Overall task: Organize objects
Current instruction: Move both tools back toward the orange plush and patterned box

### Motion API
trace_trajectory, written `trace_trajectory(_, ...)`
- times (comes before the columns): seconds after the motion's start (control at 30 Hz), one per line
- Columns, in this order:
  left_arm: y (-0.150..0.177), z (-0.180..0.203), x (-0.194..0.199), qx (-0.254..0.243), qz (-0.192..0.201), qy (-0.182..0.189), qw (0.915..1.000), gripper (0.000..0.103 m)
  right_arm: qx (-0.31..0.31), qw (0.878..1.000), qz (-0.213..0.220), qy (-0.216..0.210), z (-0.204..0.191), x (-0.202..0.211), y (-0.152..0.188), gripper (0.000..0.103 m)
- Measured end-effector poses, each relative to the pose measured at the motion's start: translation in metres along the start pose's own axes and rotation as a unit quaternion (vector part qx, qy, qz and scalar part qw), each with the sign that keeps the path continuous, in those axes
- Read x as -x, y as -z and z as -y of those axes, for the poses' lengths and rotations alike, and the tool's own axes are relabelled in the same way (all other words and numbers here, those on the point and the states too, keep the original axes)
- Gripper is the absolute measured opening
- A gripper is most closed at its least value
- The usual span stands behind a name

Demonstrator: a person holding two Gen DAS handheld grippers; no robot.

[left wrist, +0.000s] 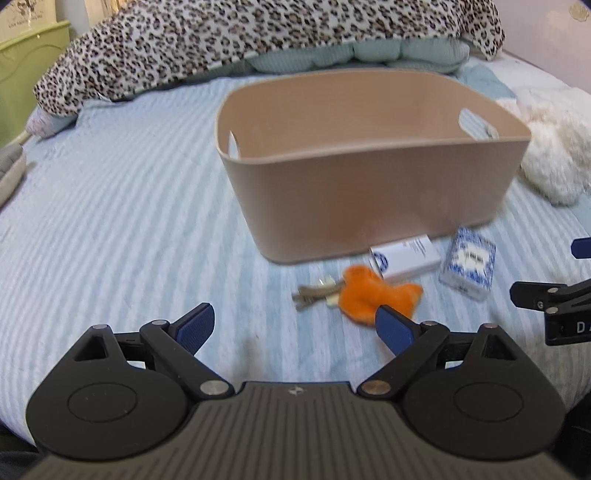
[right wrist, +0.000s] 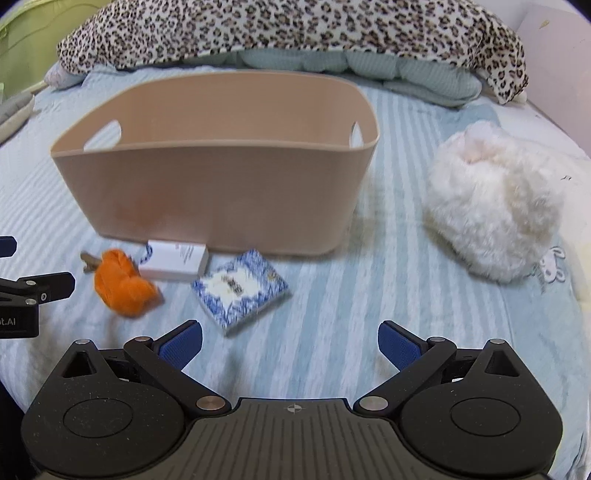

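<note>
A tan storage bin (left wrist: 369,199) (right wrist: 218,199) stands empty on the striped bed. In front of it lie an orange plush keychain (left wrist: 373,295) (right wrist: 123,284) with keys (left wrist: 314,291), a white box (left wrist: 406,258) (right wrist: 173,264) and a blue-and-white patterned packet (left wrist: 467,266) (right wrist: 240,290). My left gripper (left wrist: 295,325) is open and empty, just short of the orange plush. My right gripper (right wrist: 290,343) is open and empty, just short of the patterned packet. Each gripper shows at the edge of the other's view (left wrist: 550,295) (right wrist: 33,291).
A white fluffy plush (right wrist: 495,206) (left wrist: 554,147) lies right of the bin. A leopard-print blanket (left wrist: 258,37) (right wrist: 295,29) and teal pillows (right wrist: 406,70) are piled behind it. A green cabinet (left wrist: 22,74) stands far left.
</note>
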State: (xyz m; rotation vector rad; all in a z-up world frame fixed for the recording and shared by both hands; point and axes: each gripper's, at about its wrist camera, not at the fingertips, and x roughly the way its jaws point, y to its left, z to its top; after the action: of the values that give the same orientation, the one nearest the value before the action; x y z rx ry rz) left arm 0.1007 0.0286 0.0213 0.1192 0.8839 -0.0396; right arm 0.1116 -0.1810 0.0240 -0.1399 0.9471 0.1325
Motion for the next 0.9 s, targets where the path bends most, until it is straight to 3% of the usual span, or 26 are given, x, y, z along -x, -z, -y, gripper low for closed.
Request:
trace_trajectory(0.33, 0.011, 0.017, -0.023, -0.009, -0.034, 0.033, 0.9988, 0.094, 0.016, 0.999, -0.03, 0.001, -0.003, -0.017, 0.009, 0.103)
trace_trajectory(0.77, -0.003, 0.019, -0.028, 0.018, -0.006, 0.044, 0.9989, 0.093, 0.033, 0.998, -0.047, -0.004, -0.014, -0.031, 0.008, 0.103)
trace_trajectory(0.83, -0.005, 0.022, -0.03, 0.014, 0.0, 0.044, 0.999, 0.087, 0.036, 0.998, -0.045, -0.002, -0.015, -0.031, 0.009, 0.103)
trace_trajectory(0.9, -0.006, 0.023, -0.034, 0.007, -0.001, 0.052, 0.9986, 0.073, 0.035, 0.998, -0.044, 0.001, -0.015, -0.031, 0.009, 0.103)
